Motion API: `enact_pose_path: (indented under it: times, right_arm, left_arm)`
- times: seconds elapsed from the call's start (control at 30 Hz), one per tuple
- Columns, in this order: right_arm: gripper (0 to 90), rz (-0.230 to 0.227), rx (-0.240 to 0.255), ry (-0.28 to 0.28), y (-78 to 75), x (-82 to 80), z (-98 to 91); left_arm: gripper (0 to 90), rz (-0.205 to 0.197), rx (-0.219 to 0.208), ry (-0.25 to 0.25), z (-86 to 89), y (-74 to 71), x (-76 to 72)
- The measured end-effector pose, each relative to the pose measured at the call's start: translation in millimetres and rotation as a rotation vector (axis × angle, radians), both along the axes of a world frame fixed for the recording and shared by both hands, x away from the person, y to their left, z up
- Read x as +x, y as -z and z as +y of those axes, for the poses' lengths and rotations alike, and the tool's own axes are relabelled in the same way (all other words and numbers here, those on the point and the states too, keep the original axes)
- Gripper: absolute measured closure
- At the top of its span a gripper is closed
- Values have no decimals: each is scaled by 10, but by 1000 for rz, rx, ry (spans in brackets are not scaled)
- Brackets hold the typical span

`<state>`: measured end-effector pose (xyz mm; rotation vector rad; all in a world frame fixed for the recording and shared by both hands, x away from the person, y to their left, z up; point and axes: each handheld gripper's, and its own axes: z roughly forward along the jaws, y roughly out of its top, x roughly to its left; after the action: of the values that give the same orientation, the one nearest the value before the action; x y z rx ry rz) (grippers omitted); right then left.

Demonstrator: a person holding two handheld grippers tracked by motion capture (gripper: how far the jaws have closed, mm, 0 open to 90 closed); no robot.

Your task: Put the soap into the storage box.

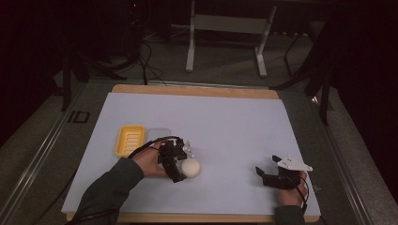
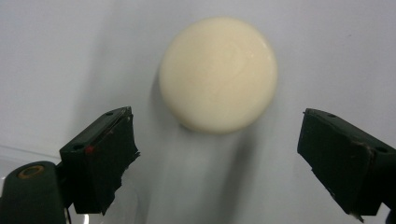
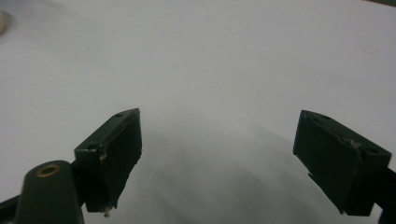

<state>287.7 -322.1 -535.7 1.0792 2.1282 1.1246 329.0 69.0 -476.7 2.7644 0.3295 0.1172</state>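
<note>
A round cream-white soap bar [image 1: 190,168] lies on the white sheet [image 1: 225,122] near the front middle. My left gripper [image 1: 180,164] sits just left of it, jaws open. In the left gripper view the soap [image 2: 218,74] rests ahead of the two black pads [image 2: 109,154], clear of both. Behind the left hand stand a yellow soap dish [image 1: 129,139] and a clear lid [image 1: 158,134] beside it. My right gripper [image 1: 266,172] rests at the front right, open, with nothing between its pads [image 3: 116,149].
The white sheet covers a wooden board [image 1: 192,90] whose edge shows at the back. Metal rails run along the table's left [image 1: 42,154] and right sides. A white stand [image 1: 225,28] is on the floor beyond the table.
</note>
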Motion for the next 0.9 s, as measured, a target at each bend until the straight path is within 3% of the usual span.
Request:
enact_pose_path:
  times: [0.9]
  right_arm:
    - [154, -3, 4, 1, -1, -3, -4]
  left_arm:
    - [86, 30, 62, 35, -228, 112, 59]
